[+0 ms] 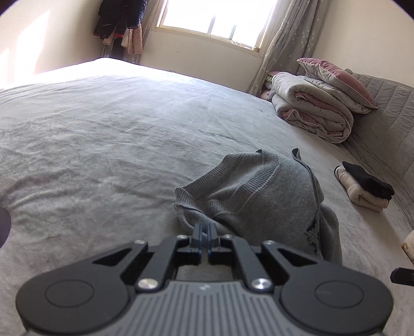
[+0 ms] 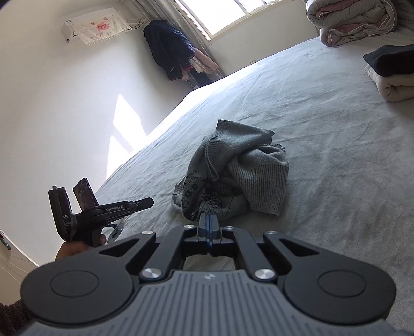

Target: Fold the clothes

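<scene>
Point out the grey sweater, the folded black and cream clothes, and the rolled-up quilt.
grey sweater [image 1: 258,186], left wrist view, ribbed hem band.
folded black and cream clothes [image 1: 367,195], left wrist view, cream roll under the black piece.
rolled-up quilt [image 1: 310,108], left wrist view, outer fold.

My left gripper [image 2: 145,203], side arm: I read "GenRobot.AI".
Its rear housing: "AS", the rest cut off.
Wall cloth [image 2: 99,24]: red characters, too small for me to read.
</scene>
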`<move>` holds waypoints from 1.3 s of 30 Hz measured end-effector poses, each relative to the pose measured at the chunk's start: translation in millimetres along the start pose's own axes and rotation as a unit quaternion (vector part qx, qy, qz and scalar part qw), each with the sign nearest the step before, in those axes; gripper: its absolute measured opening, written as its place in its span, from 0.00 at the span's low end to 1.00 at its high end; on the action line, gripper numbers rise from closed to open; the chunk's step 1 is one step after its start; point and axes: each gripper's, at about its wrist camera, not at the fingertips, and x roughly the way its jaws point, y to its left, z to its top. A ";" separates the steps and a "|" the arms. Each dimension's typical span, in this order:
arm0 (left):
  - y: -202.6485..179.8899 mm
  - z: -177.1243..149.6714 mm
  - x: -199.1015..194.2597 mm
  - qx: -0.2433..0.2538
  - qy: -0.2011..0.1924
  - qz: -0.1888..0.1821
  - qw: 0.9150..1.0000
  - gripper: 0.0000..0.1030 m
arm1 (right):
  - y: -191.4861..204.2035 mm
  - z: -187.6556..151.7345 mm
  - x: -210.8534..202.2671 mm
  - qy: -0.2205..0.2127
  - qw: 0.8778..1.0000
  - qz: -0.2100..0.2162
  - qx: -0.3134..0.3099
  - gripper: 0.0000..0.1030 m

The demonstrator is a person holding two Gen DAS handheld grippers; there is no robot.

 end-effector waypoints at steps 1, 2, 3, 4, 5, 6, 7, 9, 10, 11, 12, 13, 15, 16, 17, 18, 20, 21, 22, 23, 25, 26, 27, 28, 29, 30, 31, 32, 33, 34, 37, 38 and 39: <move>-0.1 -2.6 0.9 0.002 0.005 -0.001 1.000 0.06 | -2.4 -1.2 0.9 0.003 1.000 -0.007 0.003 0.09; -0.6 -4.7 1.6 0.004 0.010 -0.002 1.000 0.07 | -5.3 -2.2 2.1 0.005 1.000 -0.015 0.005 0.13; -2.5 -5.4 1.5 0.006 0.012 -0.005 1.000 0.13 | -8.7 -2.9 3.2 0.008 1.000 -0.022 0.007 0.13; -4.4 -6.1 1.3 0.009 0.013 -0.008 1.000 0.23 | -11.7 -3.7 3.0 0.010 1.000 -0.027 0.008 0.13; -6.5 -6.7 1.1 0.011 0.014 -0.011 1.000 0.29 | -14.0 -4.9 2.2 0.010 0.999 -0.032 0.008 0.13; -9.1 -6.5 0.5 0.012 0.012 -0.014 1.000 0.42 | -15.4 -5.9 2.1 0.011 0.999 -0.038 0.007 0.13; -12.4 -5.2 0.2 0.014 0.010 -0.018 1.000 0.51 | -16.5 -6.3 2.7 0.010 0.999 -0.044 0.005 0.13; -19.9 -2.2 1.7 0.019 0.005 -0.025 0.999 0.54 | -19.0 -7.0 3.6 0.010 0.998 -0.057 0.003 0.16; -24.4 -0.6 2.8 0.021 0.003 -0.029 0.999 0.54 | -20.5 -7.2 4.3 0.010 0.998 -0.063 0.004 0.21; -28.8 1.0 3.9 0.024 0.000 -0.034 0.999 0.55 | -21.7 -7.0 5.3 0.009 0.998 -0.069 0.005 0.37; -33.5 2.5 5.3 0.027 -0.002 -0.038 0.999 0.55 | -22.7 -6.4 6.5 0.006 0.997 -0.073 0.006 0.52; -39.3 3.5 7.6 0.030 -0.002 -0.044 0.999 0.56 | -23.7 -5.9 7.7 0.004 0.997 -0.077 0.007 0.54; -52.7 4.5 13.2 0.037 0.000 -0.059 0.998 0.56 | -24.2 -2.9 12.6 0.004 0.996 -0.085 0.004 0.53; -58.7 4.6 15.8 0.040 0.001 -0.063 0.997 0.56 | -24.2 -1.3 15.5 0.003 0.996 -0.089 0.001 0.54; -64.8 4.6 18.5 0.044 0.002 -0.068 0.997 0.56 | -24.0 0.4 19.0 0.003 0.996 -0.094 -0.002 0.54; -70.5 4.6 21.7 0.048 0.004 -0.072 0.996 0.56 | -23.7 2.0 22.9 0.004 0.995 -0.098 -0.003 0.54; -80.5 3.5 28.2 0.054 0.008 -0.076 0.996 0.56 | -23.4 5.6 31.4 0.004 0.994 -0.106 -0.006 0.54; -85.0 3.0 31.5 0.056 0.010 -0.078 0.995 0.56 | -22.9 7.4 36.4 0.002 0.994 -0.113 -0.011 0.54; -87.6 2.9 35.0 0.057 0.012 -0.076 0.995 0.55 | -22.4 9.0 41.4 -0.001 0.992 -0.121 -0.018 0.54; -89.8 2.7 38.5 0.057 0.014 -0.072 0.996 0.56 | -22.3 10.8 47.0 -0.002 0.991 -0.130 -0.025 0.54; -91.0 1.8 44.3 0.061 0.017 -0.063 0.996 0.55 | -23.3 14.5 59.3 -0.004 0.989 -0.146 -0.034 0.54; -90.9 1.2 46.9 0.063 0.018 -0.058 0.996 0.54 | -24.6 16.3 65.5 -0.004 0.988 -0.149 -0.033 0.54; -90.9 0.6 49.5 0.065 0.019 -0.053 0.996 0.54 | -26.3 18.0 71.6 -0.004 0.988 -0.151 -0.031 0.54; -90.4 -0.2 52.0 0.067 0.019 -0.048 0.996 0.51 | -27.8 19.4 77.7 -0.003 0.988 -0.152 -0.029 0.54; -88.4 -1.3 53.5 0.067 0.018 -0.040 0.997 0.50 | -29.4 20.2 83.3 0.000 0.988 -0.153 -0.026 0.54; -86.5 -1.8 53.7 0.066 0.019 -0.036 0.997 0.46 | -31.2 20.8 88.5 0.003 0.988 -0.153 -0.023 0.55; -84.2 -2.3 55.2 0.061 0.021 -0.034 0.997 0.42 | -32.9 21.3 93.8 0.007 0.988 -0.154 -0.021 0.56; -82.1 -2.3 56.1 0.054 0.022 -0.034 0.998 0.41 | -34.7 21.5 99.1 0.011 0.988 -0.154 -0.018 0.57; -81.1 -1.7 56.7 0.045 0.022 -0.035 0.998 0.39 | -36.5 21.2 103.9 0.014 0.988 -0.155 -0.016 0.58; -80.3 -1.1 56.5 0.039 0.020 -0.035 0.998 0.36 | -37.8 20.7 107.4 0.014 0.988 -0.155 -0.016 0.58; -78.6 0.8 56.6 0.019 0.014 -0.035 0.999 0.26 | -40.6 19.6 111.6 -0.001 0.988 -0.154 -0.023 0.59; -78.4 1.4 56.3 0.015 0.012 -0.035 0.999 0.25 | -42.0 19.0 111.5 -0.008 0.988 -0.151 -0.024 0.59; -78.6 2.3 56.0 0.011 0.008 -0.036 0.999 0.21 | -43.5 18.7 111.1 -0.012 0.989 -0.148 -0.022 0.53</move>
